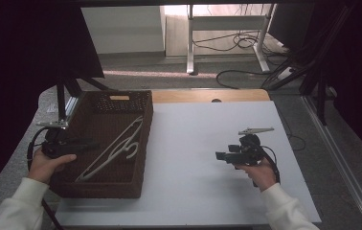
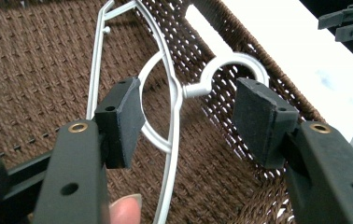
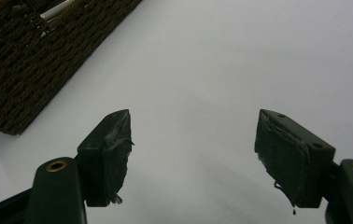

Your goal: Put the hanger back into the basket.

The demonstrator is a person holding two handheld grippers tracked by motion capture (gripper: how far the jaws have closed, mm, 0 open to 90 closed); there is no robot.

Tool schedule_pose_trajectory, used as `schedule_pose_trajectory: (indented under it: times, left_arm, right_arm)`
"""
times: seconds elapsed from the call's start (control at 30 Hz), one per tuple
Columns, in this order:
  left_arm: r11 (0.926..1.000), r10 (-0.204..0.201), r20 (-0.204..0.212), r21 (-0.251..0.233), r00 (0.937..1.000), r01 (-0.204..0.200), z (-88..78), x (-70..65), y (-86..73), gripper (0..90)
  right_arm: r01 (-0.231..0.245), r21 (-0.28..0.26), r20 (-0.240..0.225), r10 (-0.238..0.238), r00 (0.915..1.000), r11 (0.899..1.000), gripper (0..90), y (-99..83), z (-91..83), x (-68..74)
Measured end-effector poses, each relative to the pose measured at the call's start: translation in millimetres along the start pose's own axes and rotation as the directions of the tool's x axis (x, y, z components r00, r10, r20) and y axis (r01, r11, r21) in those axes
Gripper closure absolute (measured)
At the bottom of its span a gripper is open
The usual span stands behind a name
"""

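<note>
At frame left, the left gripper (image 2: 186, 123), jaws spread, straddled the white plastic hanger (image 1: 113, 148) lying in the brown woven basket (image 1: 143, 143); closing seemed next. The right gripper (image 1: 223, 155) hovered agape.

White hanger (image 1: 117, 148), brown woven basket (image 1: 143, 143), white table (image 1: 203, 143).

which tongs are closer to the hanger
Left. The left tongs hang open right over the hanger in the basket; the right tongs are open over the white table, outside the basket.
</note>
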State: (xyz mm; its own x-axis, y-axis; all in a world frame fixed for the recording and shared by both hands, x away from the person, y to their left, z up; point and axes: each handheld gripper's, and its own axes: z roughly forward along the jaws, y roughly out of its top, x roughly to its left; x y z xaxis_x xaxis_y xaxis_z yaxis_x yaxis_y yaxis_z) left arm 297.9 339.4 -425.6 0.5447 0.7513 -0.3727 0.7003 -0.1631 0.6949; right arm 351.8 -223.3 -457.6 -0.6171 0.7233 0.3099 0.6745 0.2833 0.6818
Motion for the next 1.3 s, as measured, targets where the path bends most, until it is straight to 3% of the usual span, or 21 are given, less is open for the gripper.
schedule_pose_trajectory:
  times: [0.13,0.2,0.37,0.5,0.7,0.8,1.0,1.3]
  left_arm:
    - [0.9994,0.024,0.002,-0.024,0.9997,-0.024,3.2,-11.4,4.7,39.3]
    - [0.9985,0.046,-0.028,-0.030,0.9986,-0.047,4.9,-20.2,7.5,38.3]
    - [0.9944,0.088,-0.047,-0.054,0.9950,-0.091,11.6,-46.6,11.8,35.6]
    - [0.9905,0.128,-0.086,-0.041,0.9881,-0.132,23.6,-68.4,13.5,33.2]
    - [0.9903,0.130,-0.110,-0.035,0.9854,-0.135,45.3,-91.4,14.2,30.4]
    - [0.9914,0.123,-0.129,-0.028,0.9840,-0.128,55.7,-99.0,13.2,29.0]
    - [0.9948,0.092,-0.131,-0.033,0.9872,-0.097,64.5,-107.1,8.3,27.1]
    - [0.9922,0.109,-0.133,-0.046,0.9851,-0.116,63.4,-112.0,4.0,27.3]
  right_arm:
    - [0.003,-0.002,0.001,-0.003,1.0000,1.000,27.6,-0.1,-1.1,-0.7]
    - [0.004,-0.007,0.001,-0.004,1.0000,1.000,27.4,-0.2,-2.1,-1.1]
    - [0.012,-0.023,0.003,-0.012,0.9999,1.000,26.9,-0.3,-6.2,-1.7]
    - [0.031,-0.032,0.009,-0.031,0.9995,0.999,26.1,-3.6,-8.5,-1.9]
    - [0.063,-0.050,0.019,-0.062,0.9979,0.997,23.8,-5.0,-11.1,-2.7]
    - [0.087,-0.054,0.019,-0.086,0.9961,0.995,21.8,-5.2,-10.6,-3.1]
    - [0.131,-0.033,0.042,-0.130,0.9907,0.991,18.7,-8.9,-7.4,-6.9]
    - [0.134,-0.041,0.076,-0.130,0.9885,0.990,16.5,-11.7,-6.9,-13.3]
